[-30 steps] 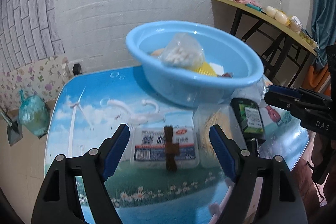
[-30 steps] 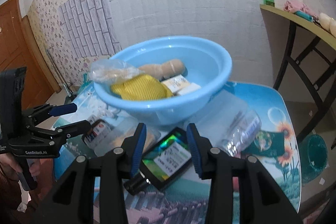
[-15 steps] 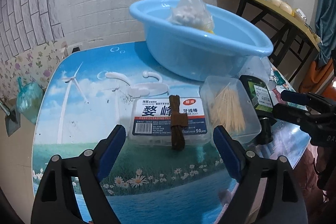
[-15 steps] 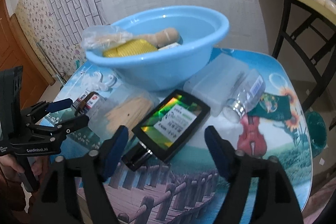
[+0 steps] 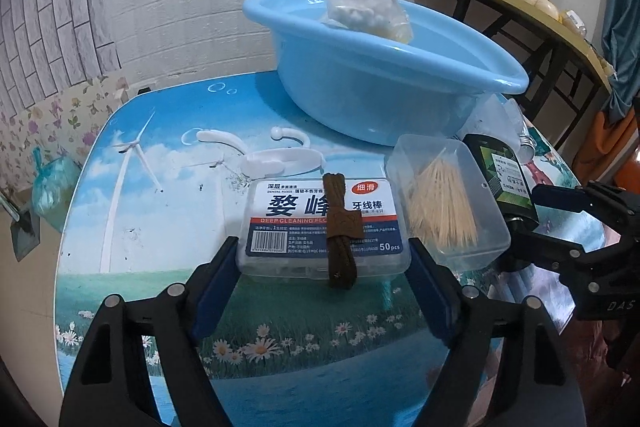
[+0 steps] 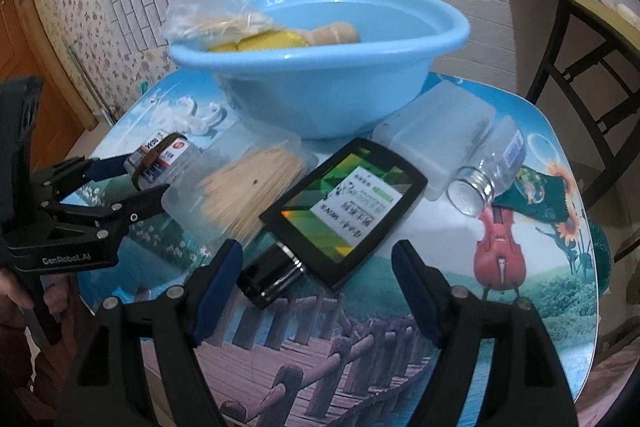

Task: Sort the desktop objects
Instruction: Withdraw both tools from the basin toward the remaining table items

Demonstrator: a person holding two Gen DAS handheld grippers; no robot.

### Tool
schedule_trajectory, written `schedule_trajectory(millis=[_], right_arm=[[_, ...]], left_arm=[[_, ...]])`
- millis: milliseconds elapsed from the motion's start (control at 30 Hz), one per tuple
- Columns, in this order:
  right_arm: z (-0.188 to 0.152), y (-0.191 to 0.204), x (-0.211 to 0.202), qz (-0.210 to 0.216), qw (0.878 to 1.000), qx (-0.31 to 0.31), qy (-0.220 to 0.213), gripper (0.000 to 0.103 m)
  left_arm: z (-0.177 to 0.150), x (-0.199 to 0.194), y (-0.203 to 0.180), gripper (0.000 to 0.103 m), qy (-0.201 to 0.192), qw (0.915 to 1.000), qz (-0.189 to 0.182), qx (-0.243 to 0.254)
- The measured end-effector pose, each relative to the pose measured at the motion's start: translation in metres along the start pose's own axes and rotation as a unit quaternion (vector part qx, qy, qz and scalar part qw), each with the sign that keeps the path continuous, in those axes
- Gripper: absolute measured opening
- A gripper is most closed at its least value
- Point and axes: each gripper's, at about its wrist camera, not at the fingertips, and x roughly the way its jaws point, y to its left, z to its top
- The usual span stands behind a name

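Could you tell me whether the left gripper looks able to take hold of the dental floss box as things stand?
Probably yes. The left gripper has its closing jaws either side of the dental floss box, nothing before it. The brown cord bundle lies on top; the toothpick box sits close beside its right end.

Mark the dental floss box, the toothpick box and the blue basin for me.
dental floss box (image 5: 320, 223): left wrist view, on its printed label.
toothpick box (image 5: 444, 203): left wrist view, on the clear lid over the toothpicks.
blue basin (image 6: 320, 91): right wrist view, on its outer front wall.
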Motion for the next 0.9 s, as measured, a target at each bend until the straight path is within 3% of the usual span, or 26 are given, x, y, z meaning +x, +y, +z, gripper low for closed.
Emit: schedule_trajectory(millis=[400, 900], right_arm=[[-0.006, -0.006, -0.005, -0.007, 1.000, 0.008, 0.006, 0.078], [-0.030, -0.060, -0.028, -0.043, 0.997, 0.066, 0.003, 0.081]], left_arm=[[-0.007, -0.011, 0.005, 0.080, -0.004, 0.9999, 0.005, -0.010], [-0.018, -0.019, 0.004, 0.080, -0.004, 0.9999, 0.006, -0.012]])
